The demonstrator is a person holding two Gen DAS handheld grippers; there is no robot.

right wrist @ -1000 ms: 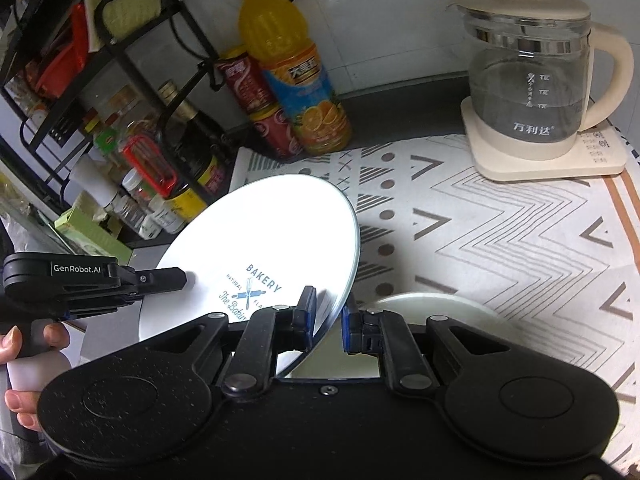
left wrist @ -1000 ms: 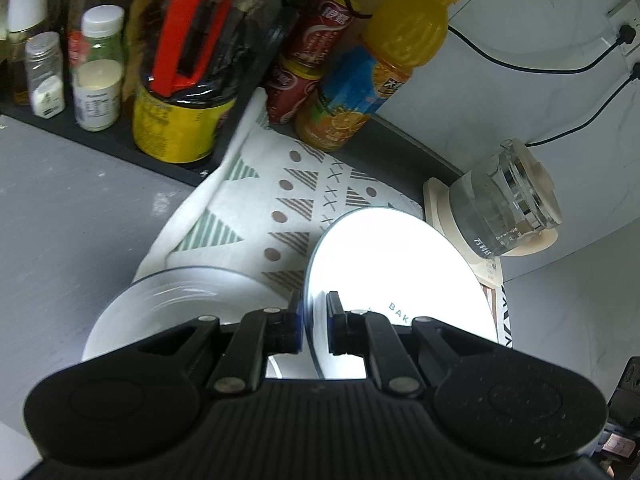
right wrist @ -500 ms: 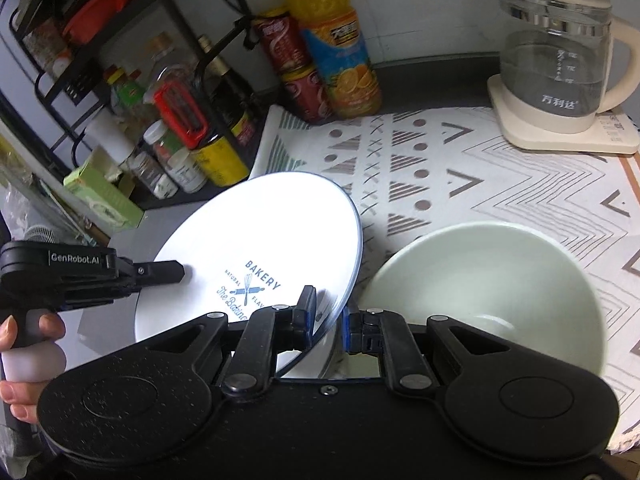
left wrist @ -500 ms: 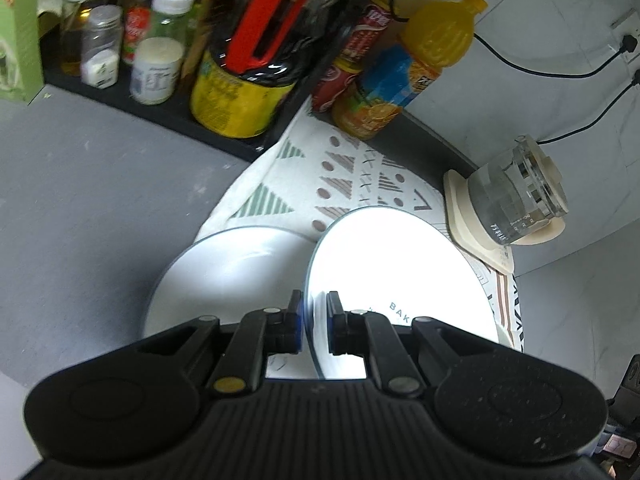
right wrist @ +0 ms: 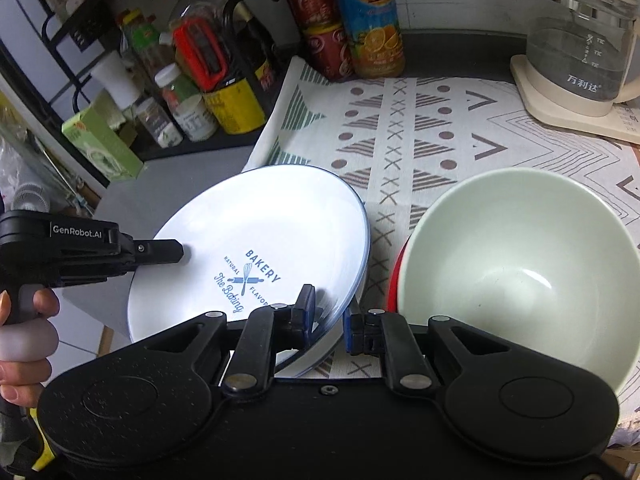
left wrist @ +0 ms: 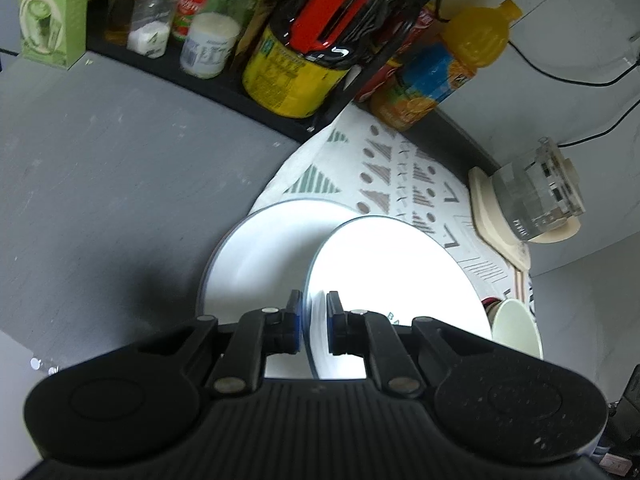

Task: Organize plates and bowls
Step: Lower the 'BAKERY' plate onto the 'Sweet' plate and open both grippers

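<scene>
Right wrist: both claws, left (right wrist: 182, 250) and right (right wrist: 328, 318), pinch the tilted plate's (right wrist: 256, 236) opposite rims.

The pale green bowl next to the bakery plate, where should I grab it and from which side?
Pinch the pale green bowl by its thin rim, one finger inside the wall and one outside. Its mouth faces up and it is too wide to span. Come from the near edge, right of the bakery plate; the right gripper there is shut on that plate.
</scene>
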